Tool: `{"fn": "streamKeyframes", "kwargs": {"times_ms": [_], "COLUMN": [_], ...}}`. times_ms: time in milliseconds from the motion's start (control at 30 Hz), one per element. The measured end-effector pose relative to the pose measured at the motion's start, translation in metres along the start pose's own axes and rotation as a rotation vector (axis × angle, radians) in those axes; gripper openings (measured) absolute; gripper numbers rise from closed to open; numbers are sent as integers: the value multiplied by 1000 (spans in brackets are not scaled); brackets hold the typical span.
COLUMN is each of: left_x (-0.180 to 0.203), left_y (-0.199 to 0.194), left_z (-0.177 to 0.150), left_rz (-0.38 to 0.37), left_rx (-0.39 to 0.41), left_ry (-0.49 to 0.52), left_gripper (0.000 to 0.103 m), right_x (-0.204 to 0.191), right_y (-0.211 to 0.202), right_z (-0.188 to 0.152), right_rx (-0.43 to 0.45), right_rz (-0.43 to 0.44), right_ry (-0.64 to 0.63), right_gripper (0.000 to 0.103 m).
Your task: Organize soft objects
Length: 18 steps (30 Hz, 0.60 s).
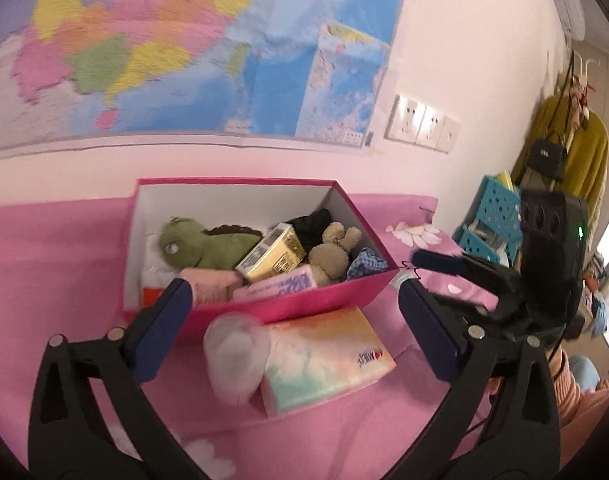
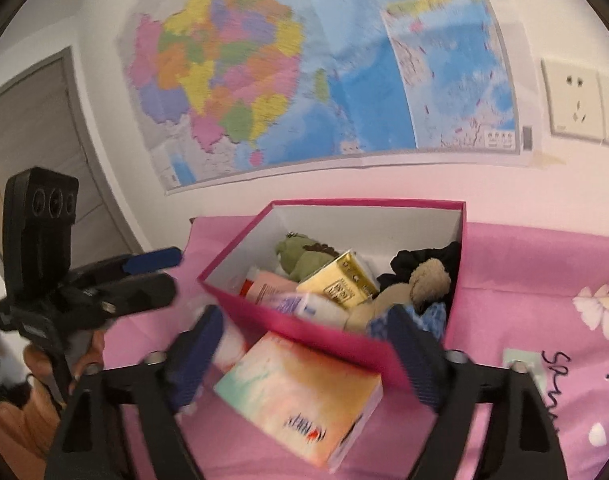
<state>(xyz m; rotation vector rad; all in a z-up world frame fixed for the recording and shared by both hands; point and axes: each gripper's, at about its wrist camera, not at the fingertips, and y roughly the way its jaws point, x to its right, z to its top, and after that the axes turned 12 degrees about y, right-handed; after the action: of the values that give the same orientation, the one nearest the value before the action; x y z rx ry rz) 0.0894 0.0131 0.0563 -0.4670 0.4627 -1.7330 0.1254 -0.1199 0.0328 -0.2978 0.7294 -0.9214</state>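
The open pink cardboard box with a white inside (image 1: 264,308) is sitting on the pink flowered bedsheet (image 1: 56,272), close against the far wall under a large coloured map (image 1: 184,48). Inside it, a green plush dinosaur (image 1: 200,242) is lying at the left, a gold-and-white carton (image 1: 274,258) is tilting in the middle, and a tan plush toy (image 1: 332,254) is resting at the right beside black fabric (image 1: 310,222) and a blue checked cloth (image 1: 366,266). Pink tissue packs (image 1: 216,284) are lying along the near wall.

Just outside the near wall, a soft pastel tissue pack in orange, white and green (image 1: 324,360) is lying flat on the sheet. A blurred, translucent pale roll (image 1: 234,356) is touching its left end.

The left tongs (image 1: 292,320) are standing spread wide, with nothing pinched; the tissue pack is lying below the gap, untouched. The right tongs (image 2: 304,356) are likewise spread and empty, hovering over the same pack.
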Motion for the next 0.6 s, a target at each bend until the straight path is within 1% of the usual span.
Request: {"fn": "streamKeyframes", "kwargs": {"times_ms": [67, 100, 133, 200, 300, 400, 500, 600], "left_x": [1, 0, 0, -1, 0, 1, 2, 6], "left_y": [-6, -7, -7, -5, -5, -5, -12, -18], "left_z": [-12, -21, -27, -37, -54, -65, -73, -79], "left_rz": [54, 95, 110, 119, 154, 139, 126, 136], "left_rx": [-20, -39, -51, -83, -108, -125, -111, -97], "left_ry": [-3, -12, -22, -36, -55, -74, -79, -80], "left_gripper": [103, 103, 103, 103, 103, 103, 103, 103], "right_x": [-7, -9, -13, -20, -26, -28, -29, -29], "right_y": [-8, -9, -11, -11, -12, -15, -15, -15], "right_z": [-16, -22, -30, -47, -66, -79, -85, -88], "right_rx": [16, 23, 27, 23, 3, -4, -16, -18], "right_rz": [-33, -46, -61, -94, -114, -122, -114, -114], "right_ry": [-26, -37, -54, -78, -84, -74, -57, -50], "right_gripper": [103, 103, 103, 103, 103, 103, 103, 103]}}
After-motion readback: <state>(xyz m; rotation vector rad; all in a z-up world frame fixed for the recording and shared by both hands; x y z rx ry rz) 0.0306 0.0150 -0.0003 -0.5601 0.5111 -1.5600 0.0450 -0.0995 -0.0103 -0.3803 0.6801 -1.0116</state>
